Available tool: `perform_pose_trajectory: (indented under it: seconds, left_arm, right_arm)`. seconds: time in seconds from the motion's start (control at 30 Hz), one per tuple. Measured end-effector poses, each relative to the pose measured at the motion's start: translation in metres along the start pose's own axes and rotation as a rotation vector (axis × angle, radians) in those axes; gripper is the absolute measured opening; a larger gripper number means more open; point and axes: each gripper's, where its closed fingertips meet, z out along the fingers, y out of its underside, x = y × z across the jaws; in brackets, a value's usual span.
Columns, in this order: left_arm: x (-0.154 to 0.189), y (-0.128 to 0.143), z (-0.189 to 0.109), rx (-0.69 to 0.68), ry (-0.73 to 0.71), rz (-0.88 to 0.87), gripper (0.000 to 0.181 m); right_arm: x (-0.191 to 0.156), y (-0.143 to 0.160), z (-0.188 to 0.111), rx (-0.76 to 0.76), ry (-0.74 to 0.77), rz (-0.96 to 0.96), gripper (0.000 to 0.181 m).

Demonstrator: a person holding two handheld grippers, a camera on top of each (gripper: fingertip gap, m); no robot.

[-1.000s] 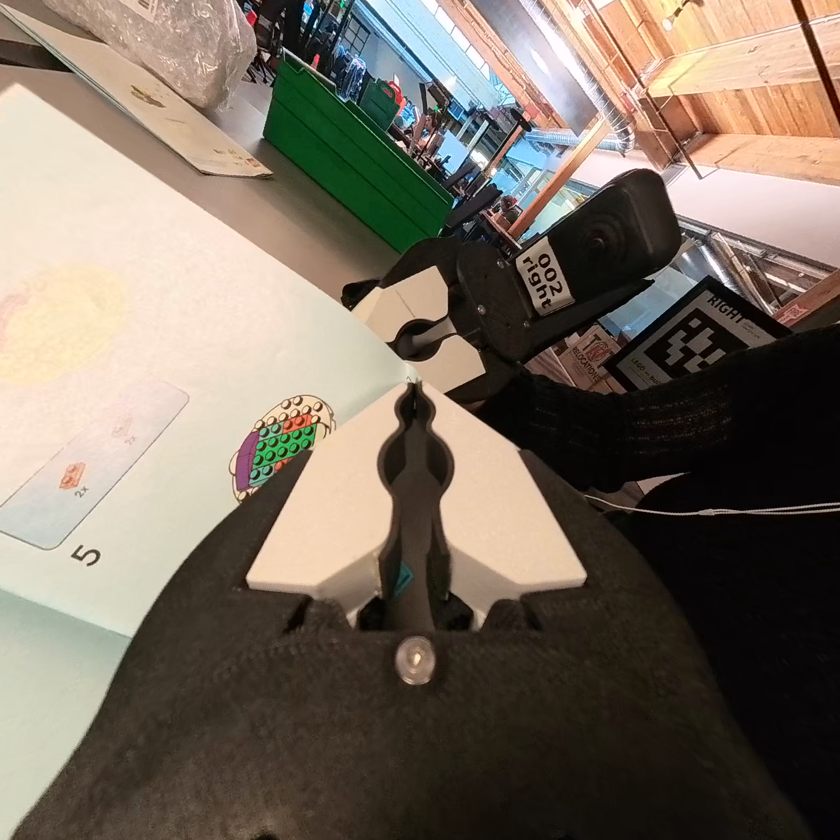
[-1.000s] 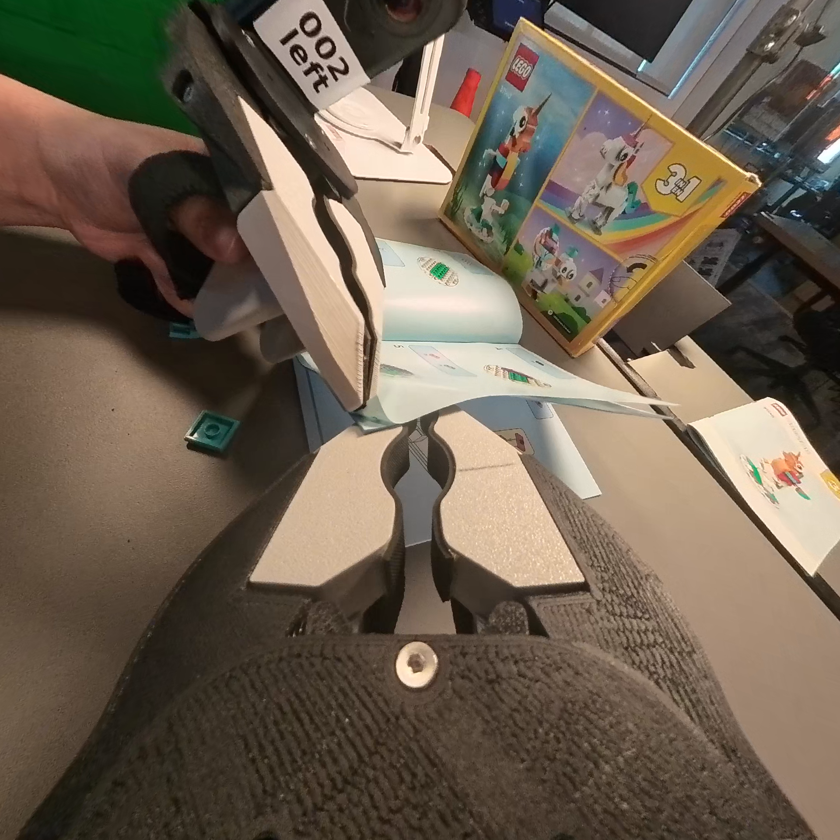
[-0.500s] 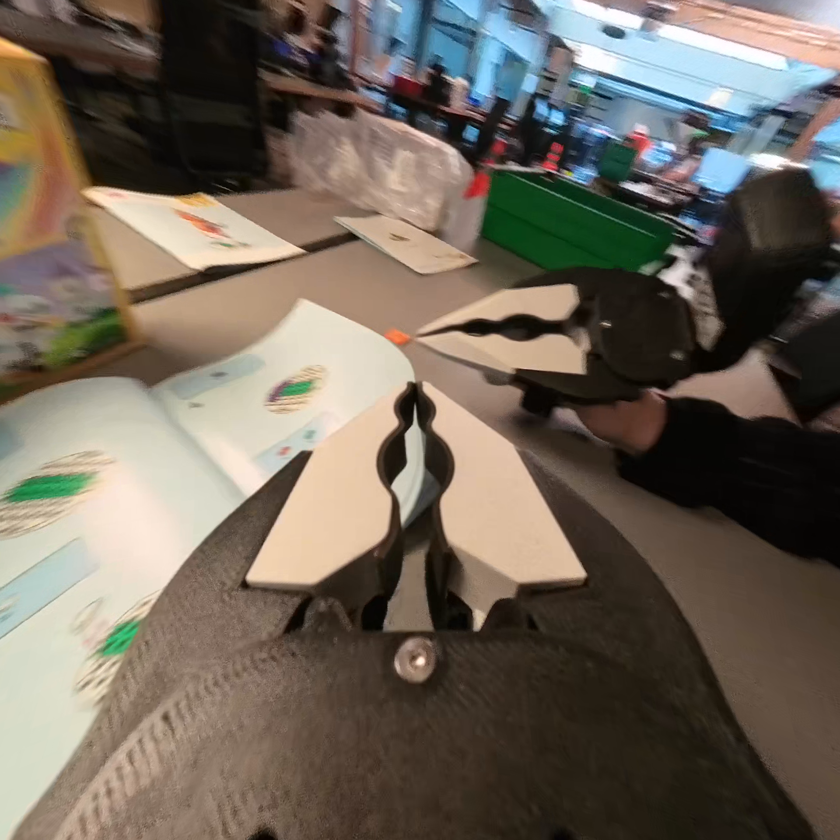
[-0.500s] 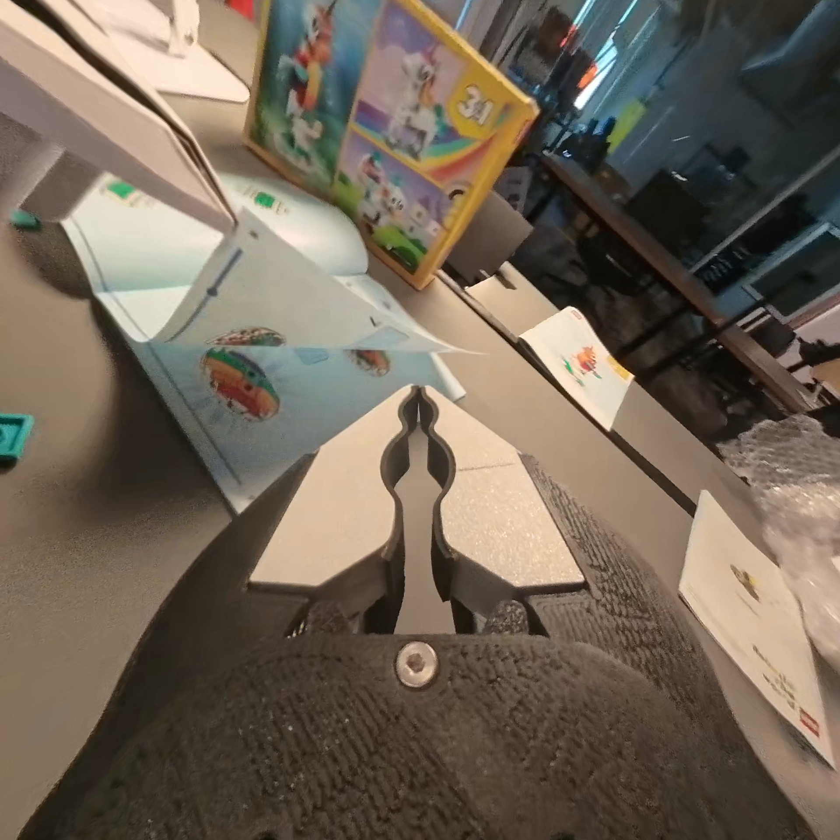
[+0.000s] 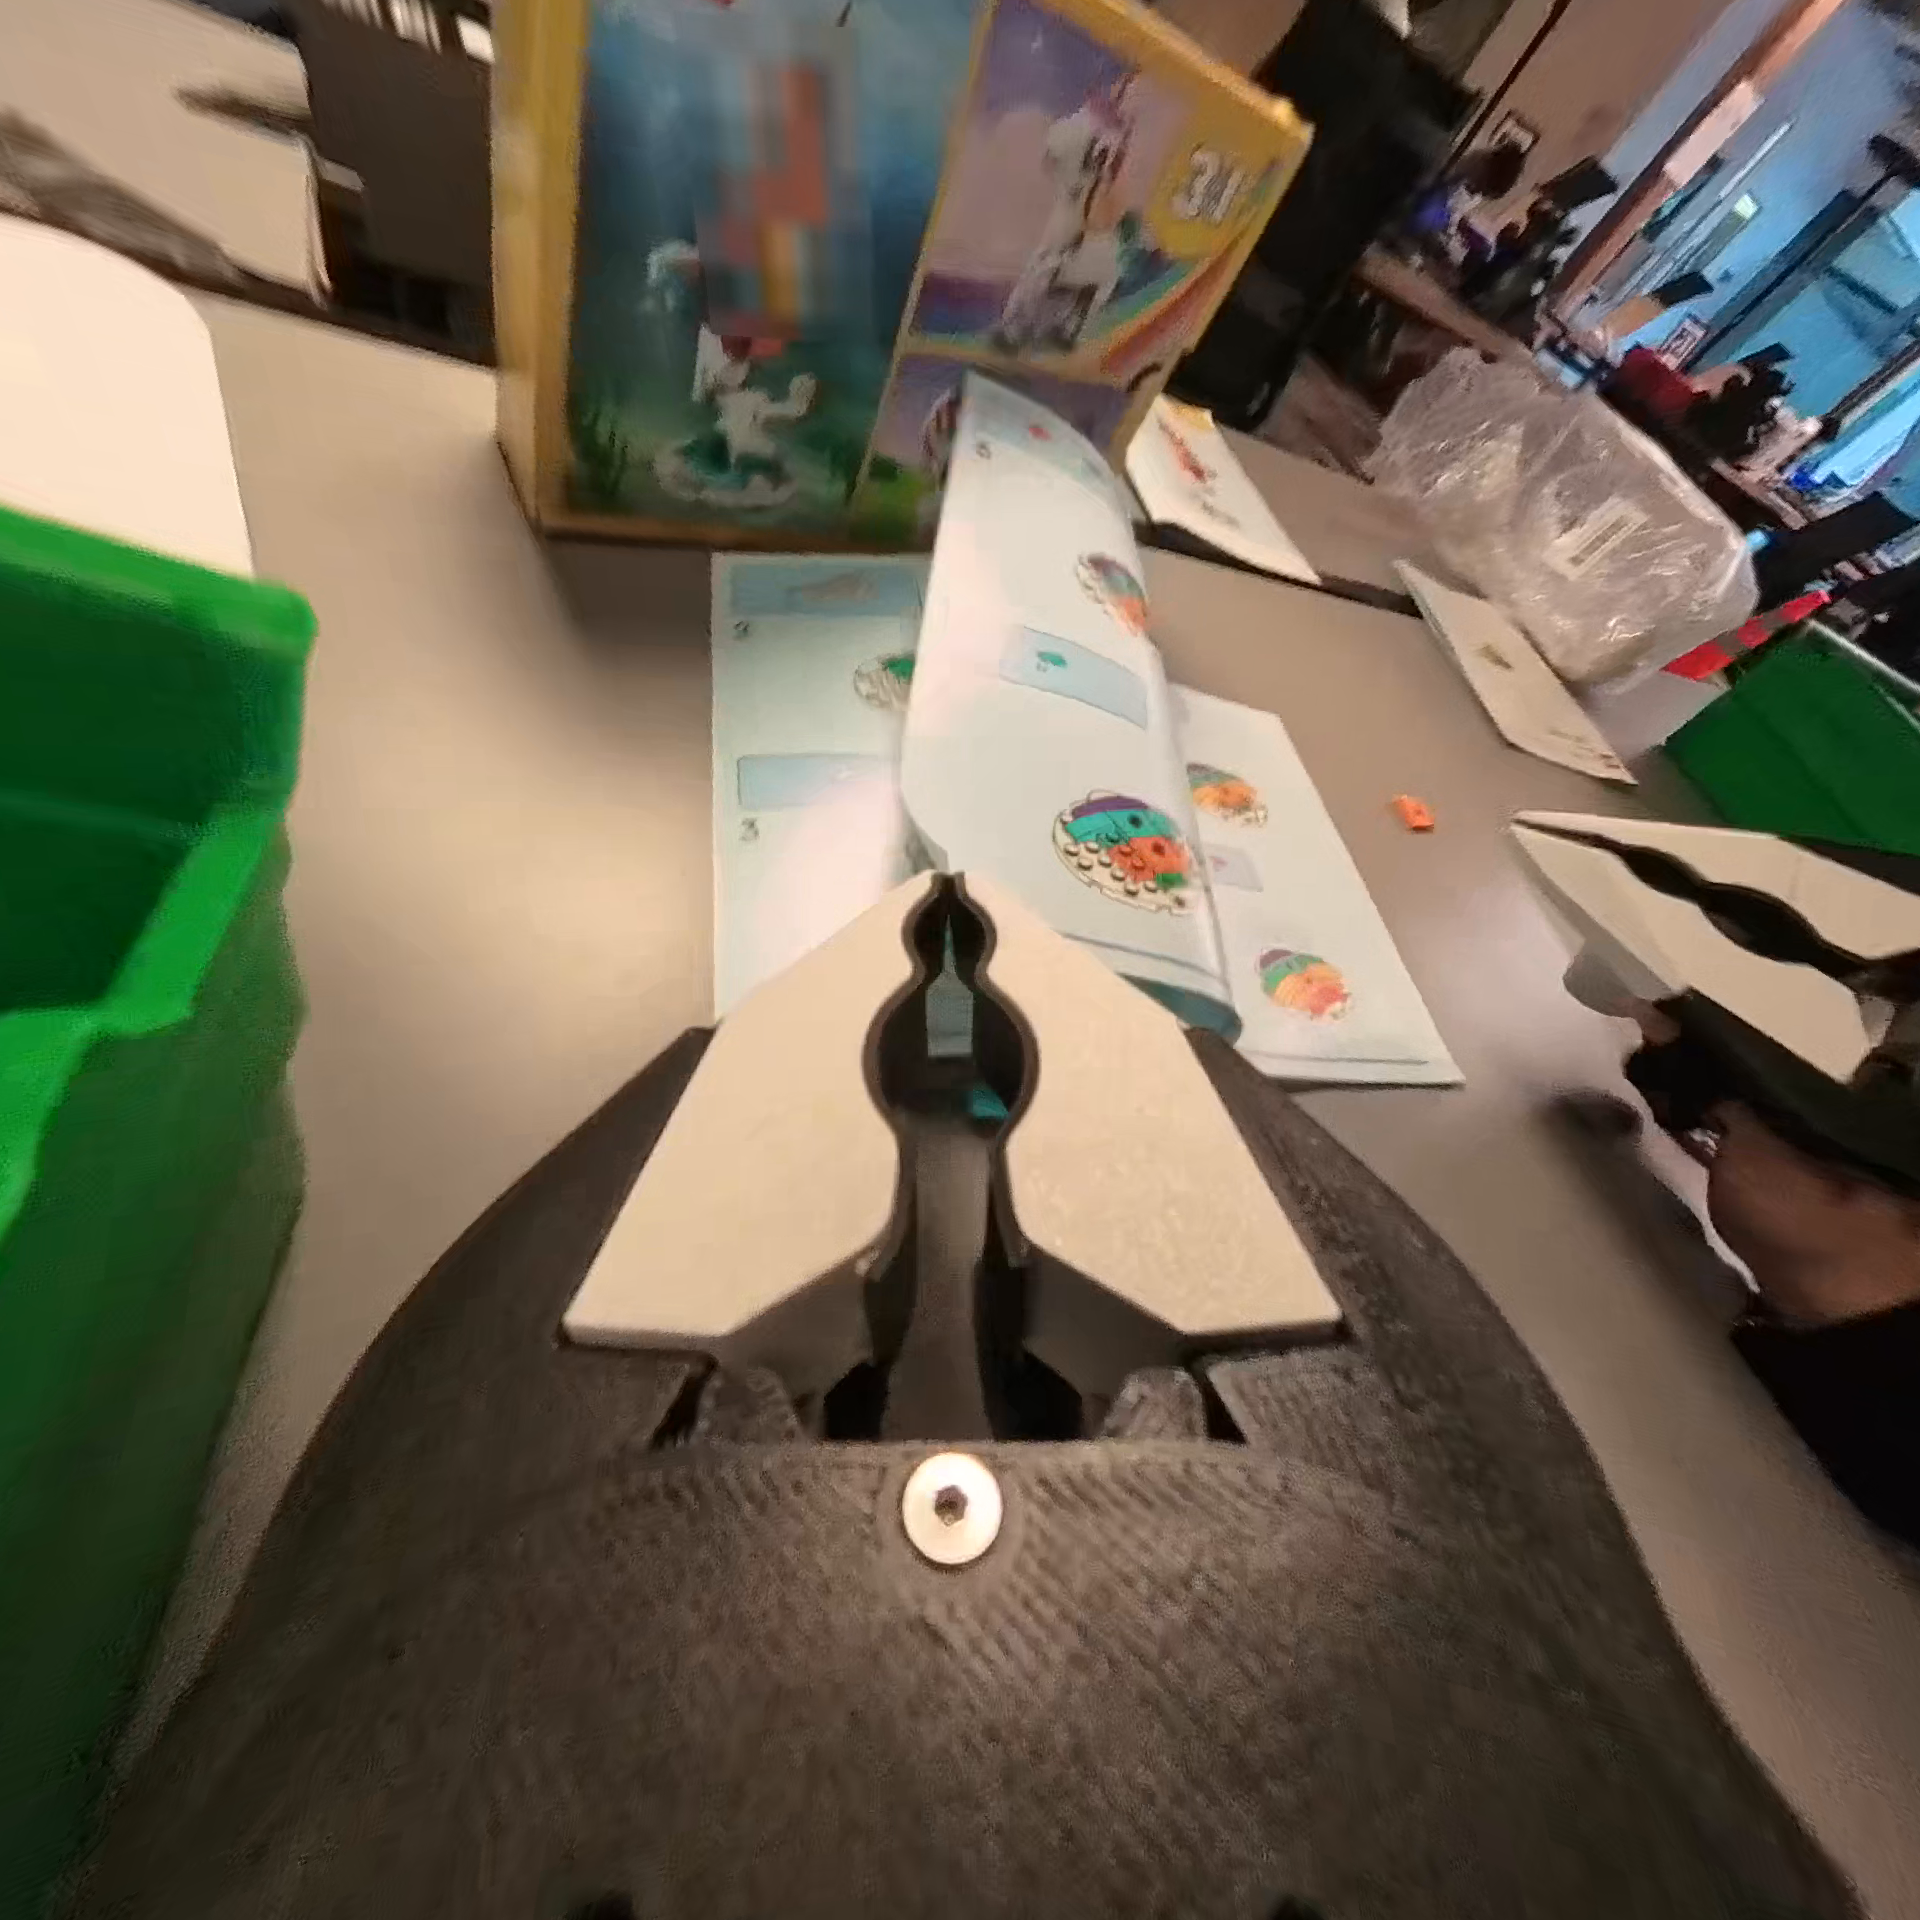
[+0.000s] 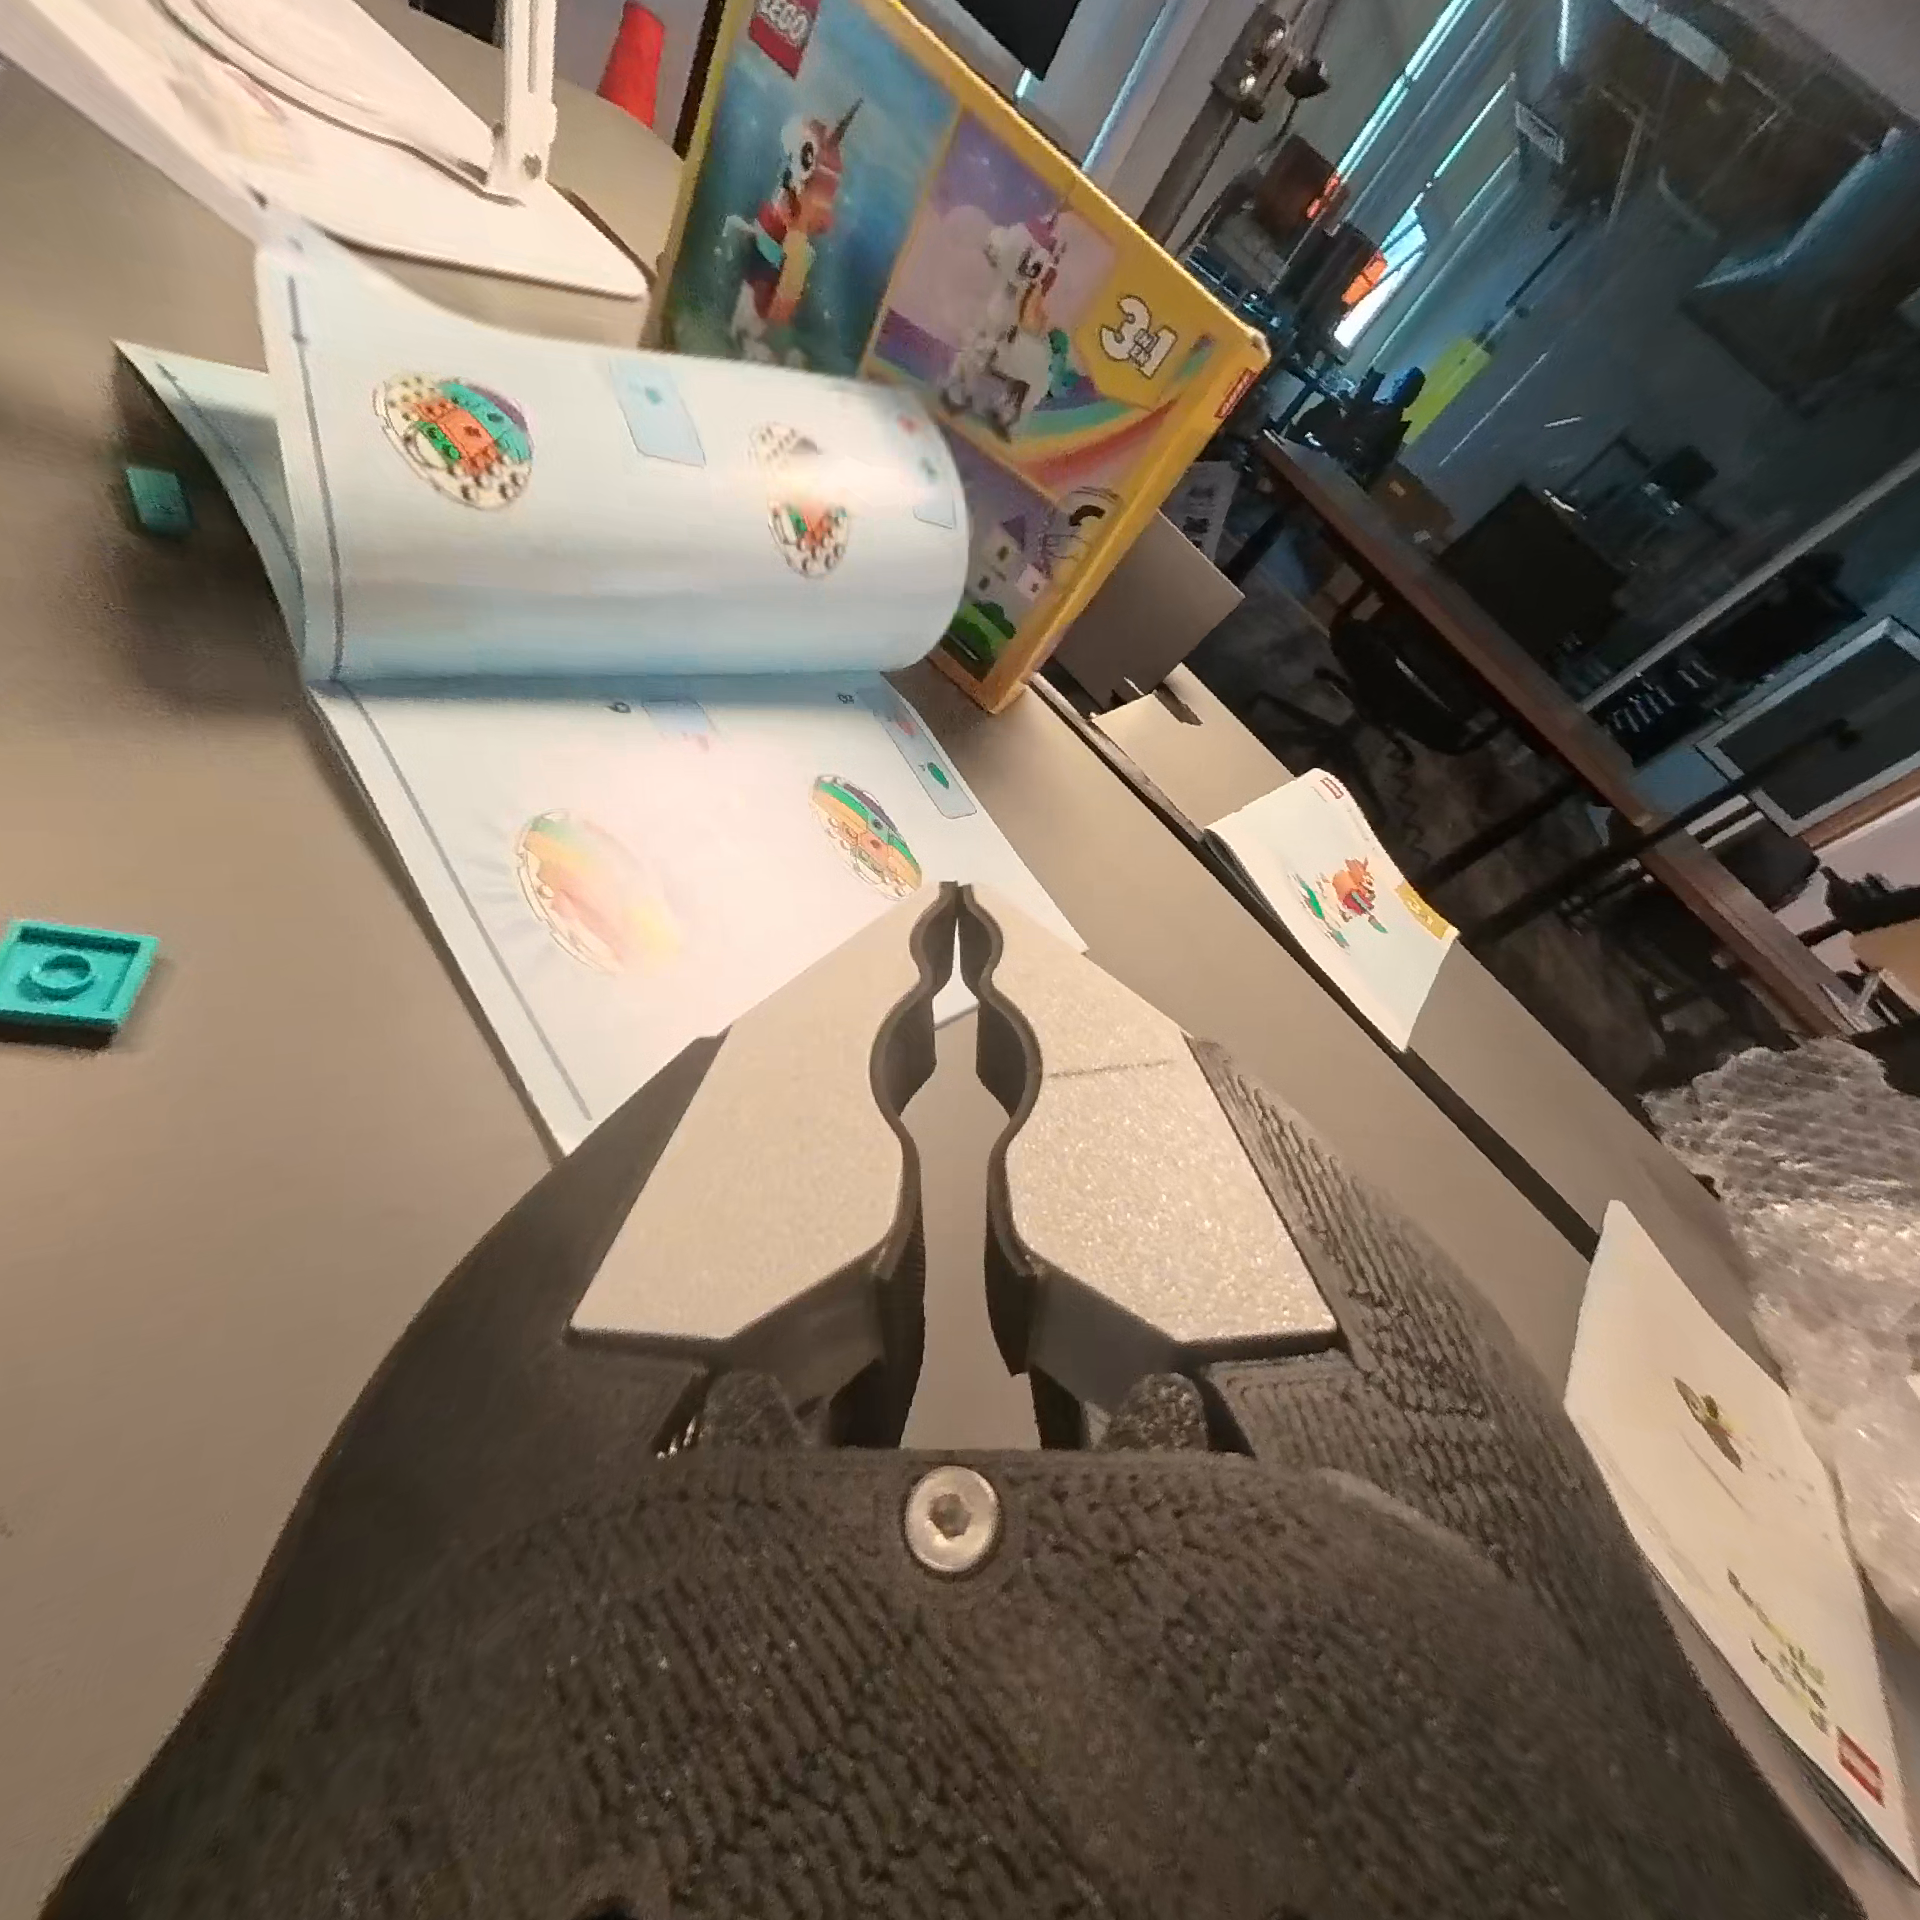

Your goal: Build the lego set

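Observation:
The light-blue instruction booklet [image 5: 1049, 727] lies open on the grey table, with one page [image 6: 623, 520] curling up over the spine. My left gripper [image 5: 945, 885] is shut and empty, its tips just short of the booklet's near edge. My right gripper [image 6: 958, 900] is shut and empty over the booklet's lower corner; it also shows at the right of the left wrist view [image 5: 1714, 904]. Two teal square tiles [image 6: 73, 977] [image 6: 156, 501] lie left of the booklet. A small orange piece [image 5: 1413, 812] lies to its right.
The yellow set box [image 6: 935, 260] stands behind the booklet. A green bin [image 5: 135, 935] is close on the left, another [image 5: 1808, 748] at the far right. Two more leaflets [image 6: 1340, 904] [image 6: 1714, 1507] and bubble wrap [image 6: 1829, 1195] lie to the right. Spacing between my two grippers at the tips: around 20 cm.
My left gripper has let go of the page and pulled back from the booklet. The page has swung over and now curls free. My right gripper has drawn back too.

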Motion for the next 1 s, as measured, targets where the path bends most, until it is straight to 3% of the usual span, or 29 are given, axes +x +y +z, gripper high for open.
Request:
perform_pose_trajectory:
  seconds: [0.03,0.1,0.27,0.5,0.67,0.8,0.9,1.0]
  left_arm:
    - [0.001,0.006,0.000,-0.024,0.027,-0.023,0.000]
    - [0.006,0.006,-0.002,-0.020,0.094,-0.077,0.002]
    - [-0.003,-0.016,-0.013,0.102,0.002,0.023,0.026]
    - [0.016,-0.053,-0.033,0.352,-0.084,0.304,0.026]
    - [0.028,-0.065,-0.045,0.465,-0.126,0.477,0.023]
    - [0.029,-0.072,-0.055,0.525,-0.148,0.510,0.021]
    - [0.025,-0.075,-0.058,0.539,-0.149,0.492,0.020]
    - [0.019,-0.074,-0.056,0.532,-0.139,0.444,0.020]
  right_arm:
    - [0.000,0.000,0.000,0.001,-0.002,-0.003,0.000]
    - [-0.002,0.000,0.001,0.002,-0.012,-0.007,0.000]
    - [-0.015,-0.005,0.007,0.006,-0.059,-0.056,0.000]
    - [-0.059,-0.022,0.021,-0.057,-0.206,-0.057,0.000]
    - [-0.086,-0.065,0.049,-0.036,-0.388,0.149,0.000]
    - [-0.115,-0.066,0.080,-0.154,-0.565,0.255,0.001]
    - [-0.146,-0.061,0.083,-0.231,-0.747,0.219,0.003]
    - [-0.135,-0.062,0.089,-0.222,-0.673,0.212,0.007]
